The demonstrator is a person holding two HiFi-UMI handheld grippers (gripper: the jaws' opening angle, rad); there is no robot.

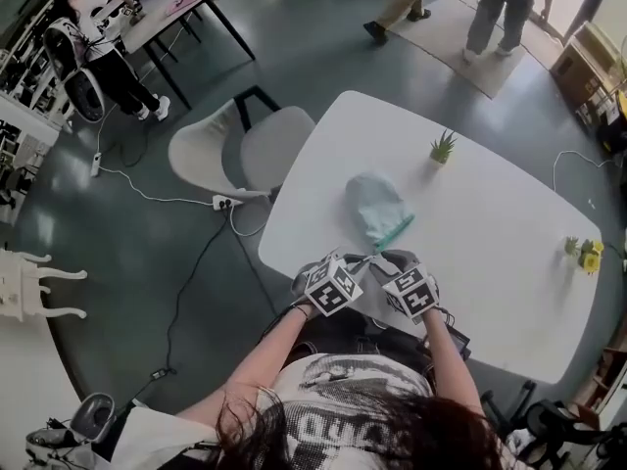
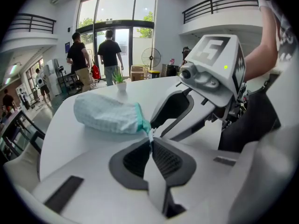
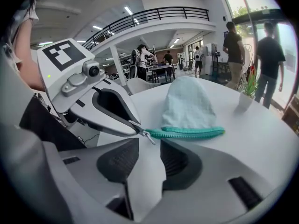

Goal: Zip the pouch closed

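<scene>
Just marker squares [image 1: 333, 284]: left gripper [image 2: 151, 138], right gripper [image 3: 148, 146].

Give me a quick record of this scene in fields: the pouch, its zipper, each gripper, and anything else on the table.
pouch: pale blue-green, lying on the white table
zipper: teal, with its pull at the end nearest the grippers
left gripper: shut on the pouch's zipper end
right gripper: open, gripping nothing, just short of the pull
also on table: small potted plant

floor [image 1: 98, 253]: grey | table [image 1: 490, 253]: white | chair [image 1: 279, 145]: pale | windows [image 2: 107, 8]: tall, daylit
</scene>
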